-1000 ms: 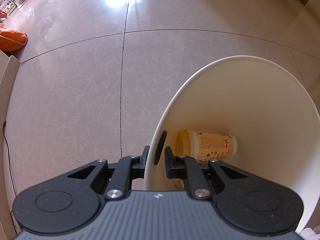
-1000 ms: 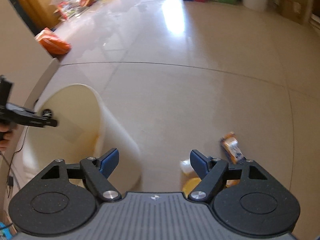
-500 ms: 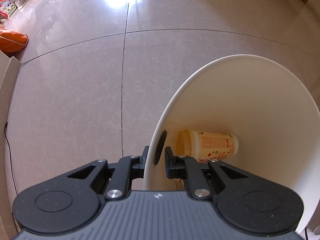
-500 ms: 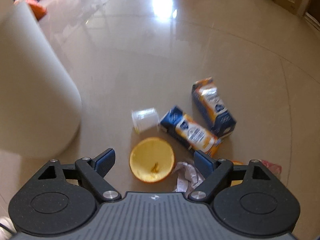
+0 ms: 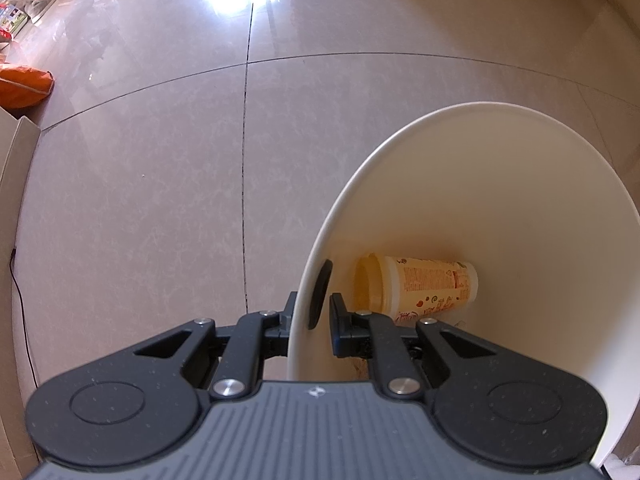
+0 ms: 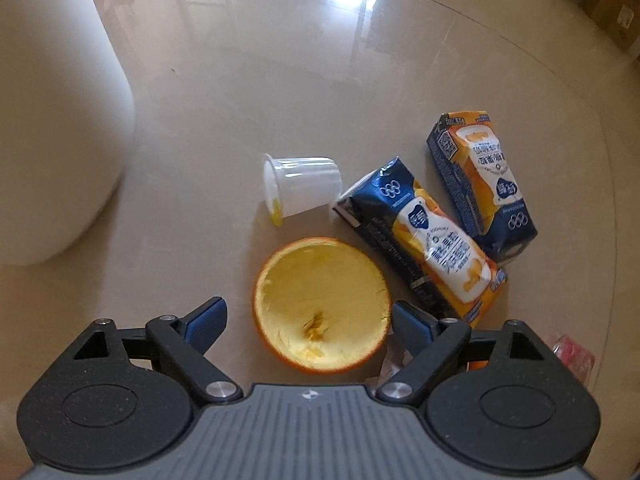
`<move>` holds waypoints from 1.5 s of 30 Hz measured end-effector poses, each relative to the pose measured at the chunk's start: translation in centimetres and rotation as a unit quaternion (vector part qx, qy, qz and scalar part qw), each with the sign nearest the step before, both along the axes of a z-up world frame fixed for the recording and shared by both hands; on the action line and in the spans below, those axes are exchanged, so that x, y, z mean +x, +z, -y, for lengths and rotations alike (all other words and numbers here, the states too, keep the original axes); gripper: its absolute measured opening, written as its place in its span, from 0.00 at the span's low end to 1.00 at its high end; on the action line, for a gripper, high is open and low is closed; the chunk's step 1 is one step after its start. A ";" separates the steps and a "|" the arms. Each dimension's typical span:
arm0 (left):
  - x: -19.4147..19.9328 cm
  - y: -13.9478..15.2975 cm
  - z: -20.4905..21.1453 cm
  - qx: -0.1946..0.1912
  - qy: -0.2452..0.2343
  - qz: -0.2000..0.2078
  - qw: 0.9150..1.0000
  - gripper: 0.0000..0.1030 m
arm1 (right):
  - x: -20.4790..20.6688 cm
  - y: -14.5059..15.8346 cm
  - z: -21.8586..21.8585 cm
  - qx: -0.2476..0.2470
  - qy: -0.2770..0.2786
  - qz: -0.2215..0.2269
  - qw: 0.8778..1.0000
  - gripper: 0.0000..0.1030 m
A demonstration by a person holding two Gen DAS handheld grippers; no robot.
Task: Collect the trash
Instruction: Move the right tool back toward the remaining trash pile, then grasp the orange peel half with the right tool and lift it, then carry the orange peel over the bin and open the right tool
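1. One hollowed orange peel half is lying cut side up on the floor, directly between the blue pads of the right hand-held gripper, whose jaws are opening with nothing pressed.
2. Two juice cartons are lying just beside it to the right, long axes slanting away; a tipped plastic cup is resting beyond.
3. Left hand-held gripper is staying closed on the white bin's rim, a paper cup lying inside.
4. Glossy floor tiles are reflecting window light.

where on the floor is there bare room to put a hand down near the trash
Bare tile lies between the white plastic bin and the small white plastic cup, and beyond the cup. Crowded: hollow orange peel half, two blue-orange drink cartons.
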State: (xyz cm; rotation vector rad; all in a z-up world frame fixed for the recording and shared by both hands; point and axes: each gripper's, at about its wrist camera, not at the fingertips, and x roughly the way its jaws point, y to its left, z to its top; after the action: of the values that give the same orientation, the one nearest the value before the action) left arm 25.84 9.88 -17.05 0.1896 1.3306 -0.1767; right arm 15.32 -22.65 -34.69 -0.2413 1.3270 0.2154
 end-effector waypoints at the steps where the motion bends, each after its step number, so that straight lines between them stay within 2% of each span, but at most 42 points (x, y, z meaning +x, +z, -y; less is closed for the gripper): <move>1: 0.0 0.0 0.0 0.000 0.000 0.000 1.000 0.12 | 0.1 -0.2 0.0 -0.003 0.000 0.000 1.000 0.89; 12: -0.1 -0.2 0.0 -0.002 0.000 0.000 1.000 0.12 | 0.9 -0.7 0.8 0.003 -0.021 -0.011 1.000 0.88; 18: -0.1 -0.2 0.0 -0.001 -0.001 -0.001 1.000 0.12 | 0.6 -1.1 0.4 0.015 -0.022 -0.033 0.999 0.77; 22: -0.1 -0.1 0.0 -0.001 -0.003 -0.004 1.000 0.12 | 0.9 -0.2 0.8 0.025 -0.049 -0.041 0.998 0.70; 26: -0.1 -0.1 0.1 0.002 -0.007 -0.006 1.000 0.12 | 1.1 2.0 1.3 0.028 -0.061 -0.044 0.997 0.69; 31: 0.0 -0.1 0.0 -0.002 -0.006 -0.005 1.000 0.12 | 1.5 6.5 1.6 0.028 -0.051 -0.019 0.998 0.69; 36: -0.1 0.0 0.0 -0.001 -0.009 0.004 1.000 0.12 | 1.5 10.4 2.0 0.054 -0.050 0.001 0.997 0.69; 45: -0.4 0.4 0.3 0.014 -0.029 0.016 0.999 0.12 | 1.1 13.8 0.7 0.095 -0.045 0.007 0.994 0.69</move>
State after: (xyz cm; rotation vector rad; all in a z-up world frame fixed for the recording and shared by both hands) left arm 25.41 9.56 -16.64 0.2538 1.2968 -0.2044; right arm 16.43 -23.37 -20.85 -0.0224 1.2902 0.2619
